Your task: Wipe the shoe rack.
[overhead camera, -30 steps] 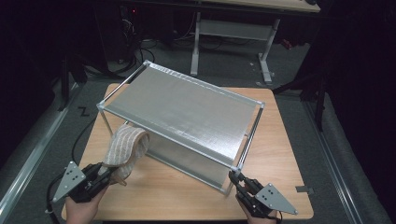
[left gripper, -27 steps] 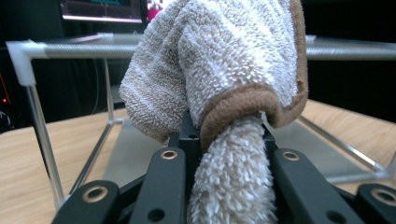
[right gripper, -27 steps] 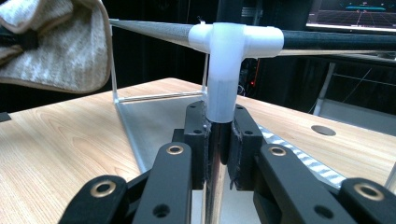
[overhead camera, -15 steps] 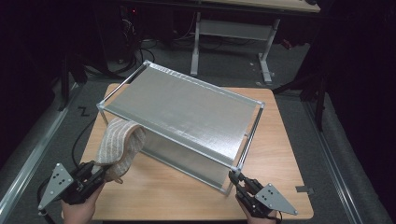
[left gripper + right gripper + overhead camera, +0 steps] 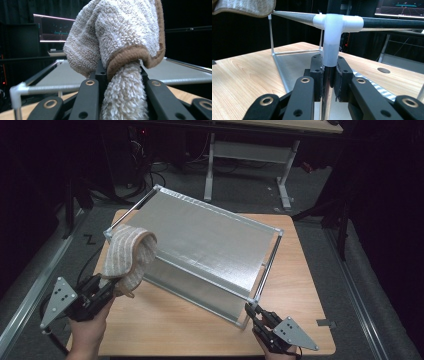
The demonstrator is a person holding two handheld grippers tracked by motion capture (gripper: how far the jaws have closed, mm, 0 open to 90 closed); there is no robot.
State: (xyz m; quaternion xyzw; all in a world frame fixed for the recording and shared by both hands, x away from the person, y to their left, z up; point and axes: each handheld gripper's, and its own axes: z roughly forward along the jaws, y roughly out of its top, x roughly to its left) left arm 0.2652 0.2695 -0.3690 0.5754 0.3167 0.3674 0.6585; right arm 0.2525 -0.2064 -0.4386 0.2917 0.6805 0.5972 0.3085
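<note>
the left gripper (image 5: 102, 287) is squeezing the fluffy striped beige towel (image 5: 129, 255), the right gripper (image 5: 256, 314) is pinching the near right post (image 5: 327, 82) of the silver metal rack (image 5: 210, 240), and the towel may be slipping off the rack's left corner.

Beige-striped towel (image 5: 129, 255) with brown edging, silver-grey rack (image 5: 210, 237) with white corner joints, light wood table (image 5: 295, 285).

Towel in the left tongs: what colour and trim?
The towel is beige-and-white striped terry with a brown edge, clearest in the left gripper view.
</note>
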